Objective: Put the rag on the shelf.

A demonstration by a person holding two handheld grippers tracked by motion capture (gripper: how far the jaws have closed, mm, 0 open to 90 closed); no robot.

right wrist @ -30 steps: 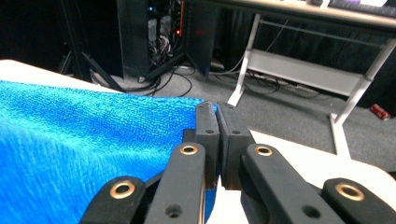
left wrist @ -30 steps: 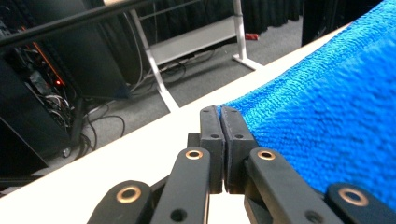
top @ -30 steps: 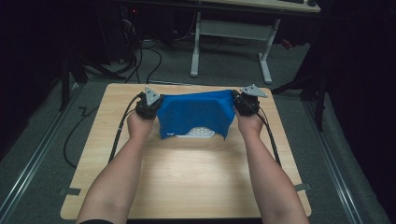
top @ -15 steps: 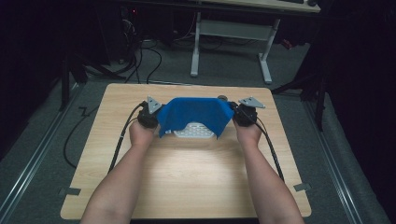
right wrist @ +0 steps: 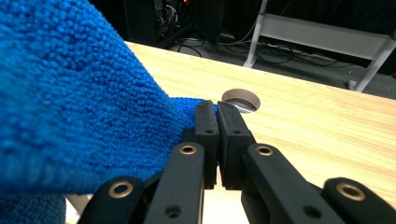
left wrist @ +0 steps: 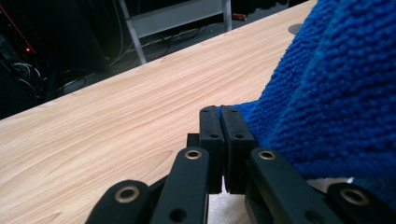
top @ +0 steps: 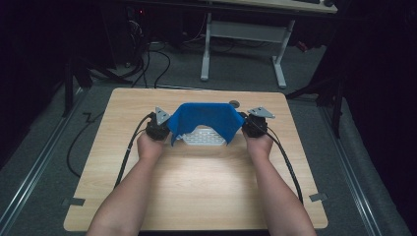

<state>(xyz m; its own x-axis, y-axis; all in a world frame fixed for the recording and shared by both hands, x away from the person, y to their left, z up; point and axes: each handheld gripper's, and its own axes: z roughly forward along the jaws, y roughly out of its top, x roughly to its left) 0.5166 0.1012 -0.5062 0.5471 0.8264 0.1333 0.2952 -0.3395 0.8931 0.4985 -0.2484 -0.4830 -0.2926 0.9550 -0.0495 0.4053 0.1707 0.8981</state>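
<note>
Overhead, white tray (top: 200,138) under blue cloth (top: 204,117); close up, both tools clenched on cloth corners.

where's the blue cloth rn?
High view: blue cloth hangs stretched between left gripper and right gripper, over a white object, toward the table's far edge.

Left gripper (top: 158,126) and right gripper (top: 255,124) level, well apart, jaws clamped; forearms reach forward, roughly parallel.
</note>
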